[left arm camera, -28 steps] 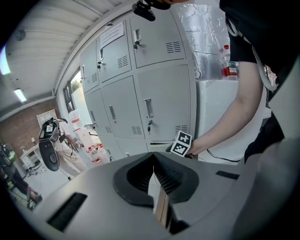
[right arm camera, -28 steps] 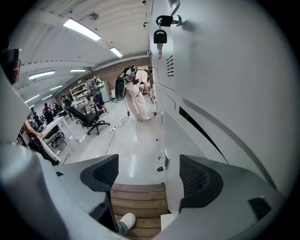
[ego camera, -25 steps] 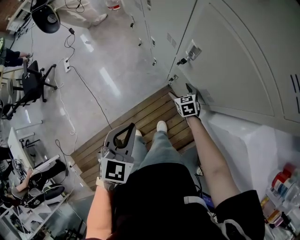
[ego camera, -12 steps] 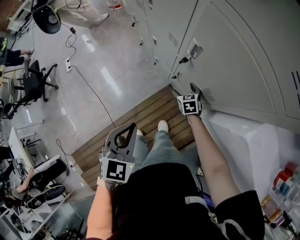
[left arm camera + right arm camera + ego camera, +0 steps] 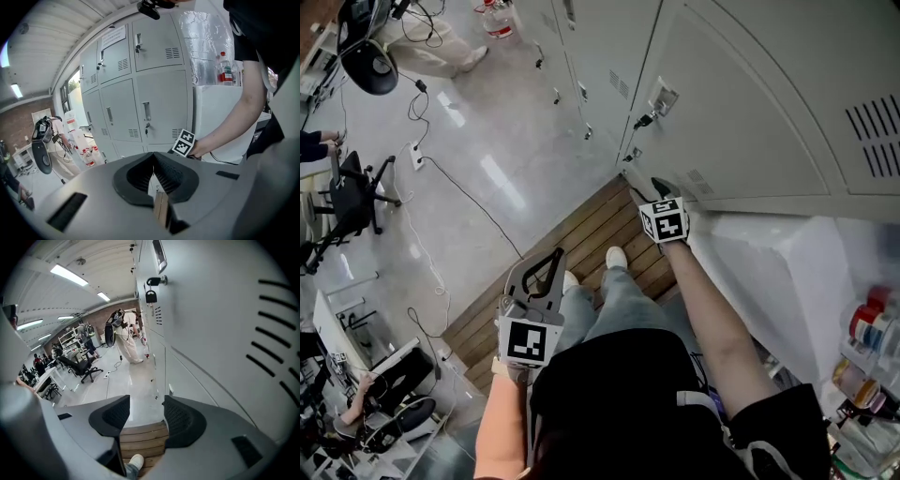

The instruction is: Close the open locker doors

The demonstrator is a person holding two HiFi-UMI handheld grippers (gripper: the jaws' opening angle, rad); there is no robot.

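Note:
The grey locker door (image 5: 741, 122) stands flush with its neighbours, with a key in its lock (image 5: 661, 98). My right gripper (image 5: 661, 186) is close to the door's lower corner, pointing down. In the right gripper view its jaws (image 5: 146, 411) are open with nothing between them; they have just been closing. The door (image 5: 225, 333) fills that view's right side and a padlock (image 5: 151, 296) hangs above. My left gripper (image 5: 555, 258) hangs shut by my left leg, away from the lockers. In the left gripper view its pads (image 5: 153, 164) meet, and the lockers (image 5: 161, 108) all look closed.
I stand on a wooden slat platform (image 5: 591, 234). A white box (image 5: 769, 272) sits to the right of the lockers, with bottles (image 5: 867, 328) beyond it. A cable (image 5: 459, 178) and an office chair (image 5: 347, 197) are on the shiny floor. A person in white (image 5: 125, 341) stands down the aisle.
My right gripper has lifted a little beside the foot of the locker door. The left gripper has stayed put. The head view has shifted slightly.

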